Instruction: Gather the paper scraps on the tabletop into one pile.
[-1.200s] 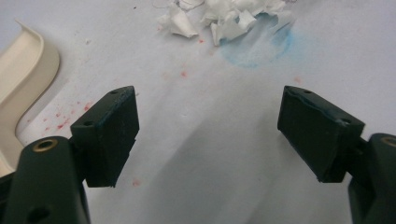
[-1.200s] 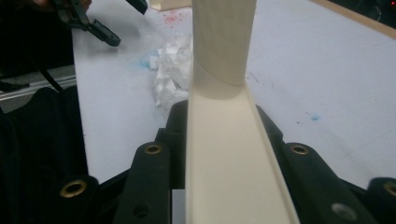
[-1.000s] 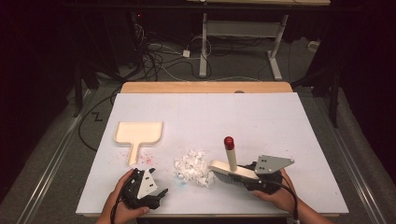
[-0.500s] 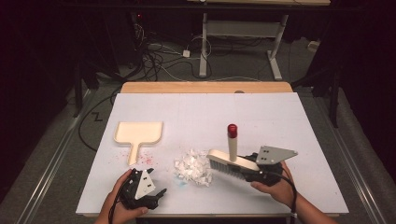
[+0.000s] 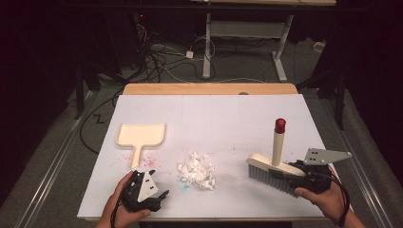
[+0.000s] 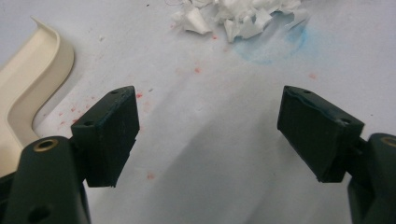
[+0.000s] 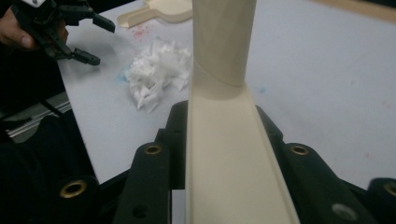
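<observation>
Brush bristles hidden; dustpan cropped

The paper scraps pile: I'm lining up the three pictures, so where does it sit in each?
High view: paper scraps pile at the table's near middle, between the left claw and the brush.
Left gripper view: top edge, right of centre.
Right gripper view: left of centre, beside the brush handle.
Shared landmark: the cream dustpan.

Cables on floor beyond table; metal desk legs behind
</observation>
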`<state>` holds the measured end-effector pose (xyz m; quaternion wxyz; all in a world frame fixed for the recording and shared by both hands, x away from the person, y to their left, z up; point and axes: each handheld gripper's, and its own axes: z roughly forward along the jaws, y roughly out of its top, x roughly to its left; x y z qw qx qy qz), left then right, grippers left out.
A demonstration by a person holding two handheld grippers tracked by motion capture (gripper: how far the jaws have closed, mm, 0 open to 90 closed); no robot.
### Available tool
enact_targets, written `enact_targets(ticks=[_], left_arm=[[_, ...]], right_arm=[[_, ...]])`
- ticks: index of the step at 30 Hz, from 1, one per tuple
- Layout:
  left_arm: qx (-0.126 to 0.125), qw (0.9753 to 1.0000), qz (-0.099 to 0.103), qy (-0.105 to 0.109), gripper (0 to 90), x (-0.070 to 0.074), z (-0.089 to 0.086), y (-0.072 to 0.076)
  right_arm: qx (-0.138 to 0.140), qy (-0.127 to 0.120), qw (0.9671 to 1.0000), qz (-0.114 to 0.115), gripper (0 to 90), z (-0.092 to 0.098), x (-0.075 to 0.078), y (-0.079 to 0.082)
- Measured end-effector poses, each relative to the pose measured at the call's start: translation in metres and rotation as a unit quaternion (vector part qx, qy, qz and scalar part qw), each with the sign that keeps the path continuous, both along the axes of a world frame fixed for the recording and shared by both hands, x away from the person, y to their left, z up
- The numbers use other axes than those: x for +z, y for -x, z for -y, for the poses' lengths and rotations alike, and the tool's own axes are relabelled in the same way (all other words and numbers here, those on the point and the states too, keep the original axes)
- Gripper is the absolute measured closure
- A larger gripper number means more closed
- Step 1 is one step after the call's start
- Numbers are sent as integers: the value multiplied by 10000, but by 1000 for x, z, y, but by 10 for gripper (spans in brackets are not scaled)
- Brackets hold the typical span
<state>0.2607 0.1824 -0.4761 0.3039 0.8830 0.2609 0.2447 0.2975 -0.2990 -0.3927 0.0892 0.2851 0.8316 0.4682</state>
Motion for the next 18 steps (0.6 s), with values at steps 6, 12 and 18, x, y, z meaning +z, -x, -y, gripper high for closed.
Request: enact_targets(ticks=[6, 12, 18], left_arm=[[-78, 9999, 5, 83, 197, 2, 4, -1], [-147, 9999, 12, -3, 197, 0, 8, -4], [-155, 9999, -4, 16, 197, 0, 7, -4]], right_arm=[[-85, 203, 9939, -1077, 678, 8, -22, -29], [3, 622, 9893, -1318, 643, 3, -30, -67], [-15, 1017, 9899, -990, 515, -9, -25, -86]])
